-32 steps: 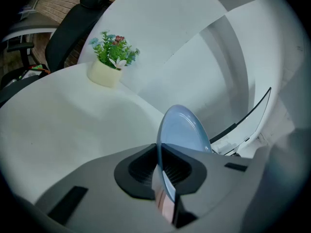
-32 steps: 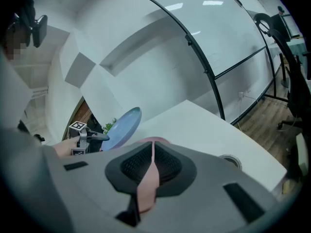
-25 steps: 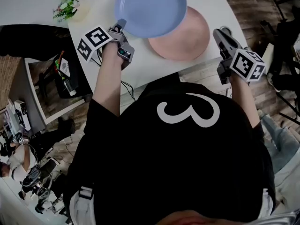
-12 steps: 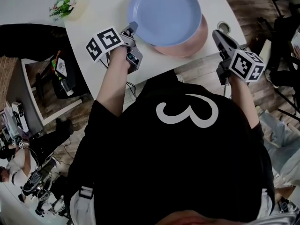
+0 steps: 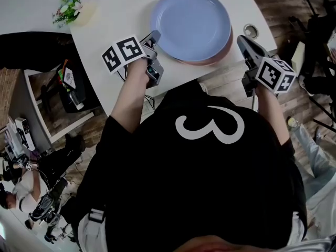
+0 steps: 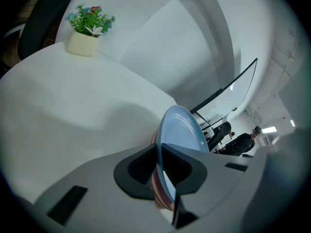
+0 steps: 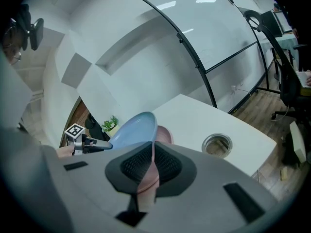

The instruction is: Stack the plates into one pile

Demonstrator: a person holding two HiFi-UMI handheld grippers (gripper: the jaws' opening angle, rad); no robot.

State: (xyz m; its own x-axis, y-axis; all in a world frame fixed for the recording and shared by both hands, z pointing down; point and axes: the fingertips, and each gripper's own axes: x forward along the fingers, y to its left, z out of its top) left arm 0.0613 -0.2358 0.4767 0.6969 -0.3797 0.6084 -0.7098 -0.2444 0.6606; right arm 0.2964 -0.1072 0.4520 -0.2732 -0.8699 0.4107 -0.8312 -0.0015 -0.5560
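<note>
A blue plate [image 5: 191,24] lies over a pink plate [image 5: 224,50], of which only the right and near rim shows. My left gripper [image 5: 156,35] is shut on the blue plate's left rim. In the left gripper view the blue plate [image 6: 182,129] stands edge-on between the jaws, with the pink plate [image 6: 159,191] just under it. My right gripper [image 5: 240,40] is at the pink plate's right edge. In the right gripper view the pink plate's [image 7: 164,134] rim runs through the narrow slit of that gripper [image 7: 150,164], beside the blue plate [image 7: 132,128].
The plates are near the front right corner of a white table [image 5: 118,9]. A small potted plant [image 5: 68,8] stands at the back left. A round cable hole [image 5: 251,30] sits right of the plates, close to my right gripper. A shelf with clutter [image 5: 71,83] is left of the table.
My left gripper has carried the blue plate to the right and lower, from partly overlapping the pink plate to covering nearly all of it. The right gripper has stayed put.
</note>
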